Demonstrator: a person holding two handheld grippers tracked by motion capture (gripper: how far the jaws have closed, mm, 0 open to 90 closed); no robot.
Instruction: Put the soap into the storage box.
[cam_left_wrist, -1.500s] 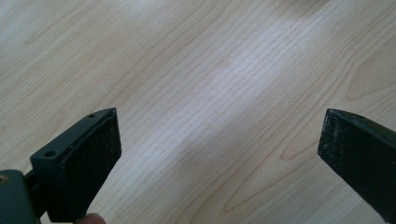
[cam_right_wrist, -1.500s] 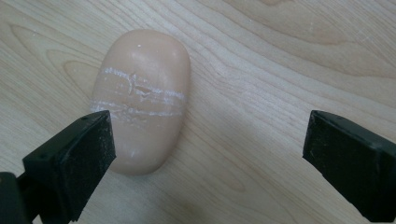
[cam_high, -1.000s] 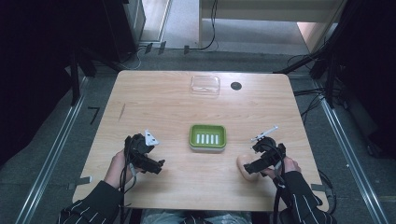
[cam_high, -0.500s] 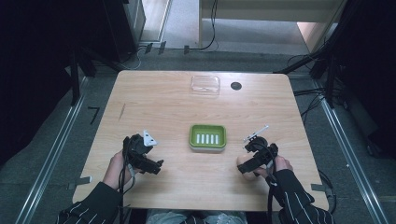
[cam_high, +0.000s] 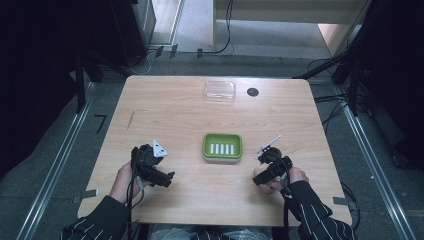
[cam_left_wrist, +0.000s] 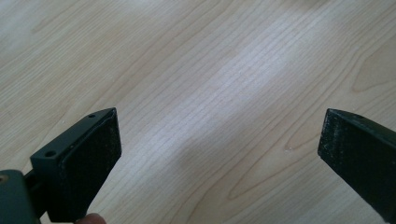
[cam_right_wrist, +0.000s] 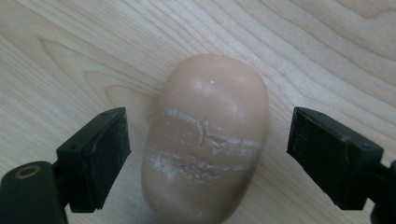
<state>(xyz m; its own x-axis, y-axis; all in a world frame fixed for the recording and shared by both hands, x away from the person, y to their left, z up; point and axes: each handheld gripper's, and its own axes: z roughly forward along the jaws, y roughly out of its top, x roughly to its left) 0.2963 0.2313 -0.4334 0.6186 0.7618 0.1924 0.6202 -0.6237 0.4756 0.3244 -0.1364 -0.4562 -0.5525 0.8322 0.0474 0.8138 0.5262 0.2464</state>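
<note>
A beige oval bar of soap (cam_right_wrist: 205, 140) lies on the wooden table (cam_high: 190, 120) at the front right, its top scuffed with whitish streaks. My right gripper (cam_right_wrist: 208, 135) points down over it with one jaw on each side. The jaws have just been closing, but a gap of bare wood still shows between each pad and the soap. In the high view the right gripper (cam_high: 265, 176) covers most of the soap (cam_high: 259, 181). My left gripper (cam_high: 165, 178) rests at the front left. It stands open (cam_left_wrist: 219, 135) over bare wood, with nothing between the jaws.
A green soap dish (cam_high: 206, 145) with white ridges inside sits at the table's middle. A clear plastic box (cam_high: 219, 91) and a small black round spot (cam_high: 252, 92) lie at the far edge. Cables and dark stands surround the table.
My right gripper has shifted left and down onto the soap, which lay uncovered beside it a second ago. The left gripper and the dish have stayed put.
</note>
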